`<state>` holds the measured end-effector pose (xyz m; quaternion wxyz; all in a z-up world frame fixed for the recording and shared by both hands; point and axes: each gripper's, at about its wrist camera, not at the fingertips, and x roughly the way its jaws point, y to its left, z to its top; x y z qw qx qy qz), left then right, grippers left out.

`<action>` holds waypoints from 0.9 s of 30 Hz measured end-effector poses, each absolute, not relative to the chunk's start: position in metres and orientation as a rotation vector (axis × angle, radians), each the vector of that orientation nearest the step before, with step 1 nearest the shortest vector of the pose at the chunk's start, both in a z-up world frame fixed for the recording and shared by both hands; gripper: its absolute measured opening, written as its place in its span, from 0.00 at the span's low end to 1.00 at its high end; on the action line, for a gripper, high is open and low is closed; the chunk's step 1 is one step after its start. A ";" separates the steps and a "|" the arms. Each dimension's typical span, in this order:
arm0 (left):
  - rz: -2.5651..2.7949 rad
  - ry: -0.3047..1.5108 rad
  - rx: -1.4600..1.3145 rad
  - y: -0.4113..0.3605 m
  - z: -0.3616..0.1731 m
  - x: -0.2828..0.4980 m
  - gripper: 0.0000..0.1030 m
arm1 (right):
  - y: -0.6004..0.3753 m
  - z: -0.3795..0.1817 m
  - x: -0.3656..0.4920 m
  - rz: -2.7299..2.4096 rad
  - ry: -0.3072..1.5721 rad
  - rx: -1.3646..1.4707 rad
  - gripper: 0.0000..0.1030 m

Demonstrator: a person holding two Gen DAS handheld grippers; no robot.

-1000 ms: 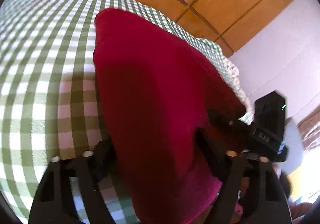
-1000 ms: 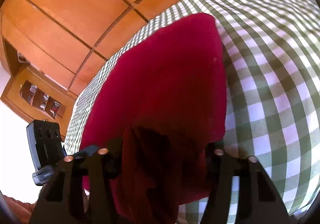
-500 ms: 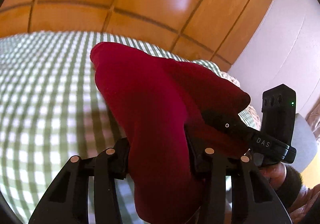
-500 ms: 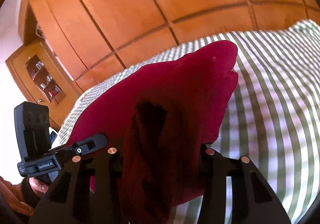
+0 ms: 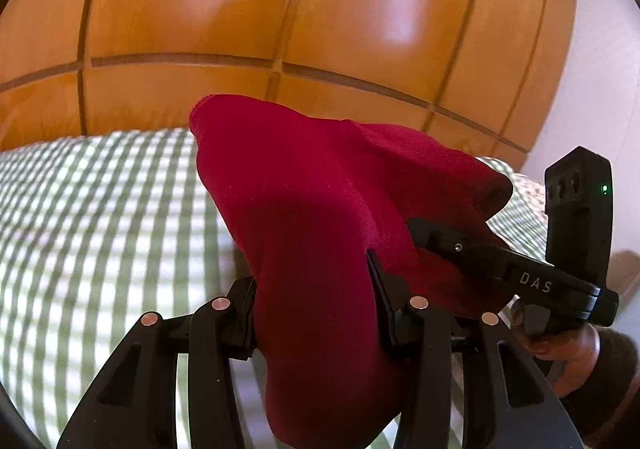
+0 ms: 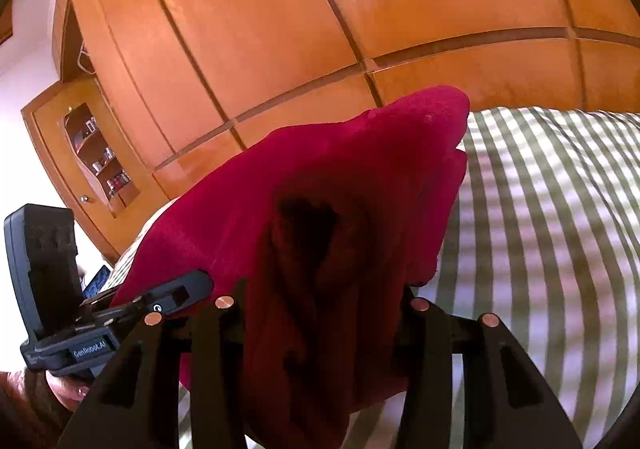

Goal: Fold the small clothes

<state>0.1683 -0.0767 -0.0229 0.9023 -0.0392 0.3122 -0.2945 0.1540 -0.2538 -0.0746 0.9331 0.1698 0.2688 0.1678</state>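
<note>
both claws, left [image 5: 316, 313] and right [image 6: 320, 313], are gripping one red cloth [image 5: 320, 209], lifting its near edge above the checked bed [image 5: 100, 209].

Red garment [image 5: 312, 217] hides both grippers' fingertips and its own lower edge; shelf items [image 6: 105, 165] too small to identify.

Each camera sits just behind its own gripper, looking forward and slightly upward along the fingers. The left wrist view sees the right gripper [image 5: 424, 237] at its right; the right wrist view sees the left gripper [image 6: 192, 285] at its left. Both share the red cloth [image 5: 304, 217] close ahead, the checked bed [image 6: 540, 209] below and the wooden wardrobe [image 5: 280, 9] beyond.
</note>
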 end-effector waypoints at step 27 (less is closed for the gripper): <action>-0.427 0.710 -0.098 -0.067 -0.077 0.213 0.75 | -0.253 -0.102 0.165 -0.104 0.618 0.073 0.84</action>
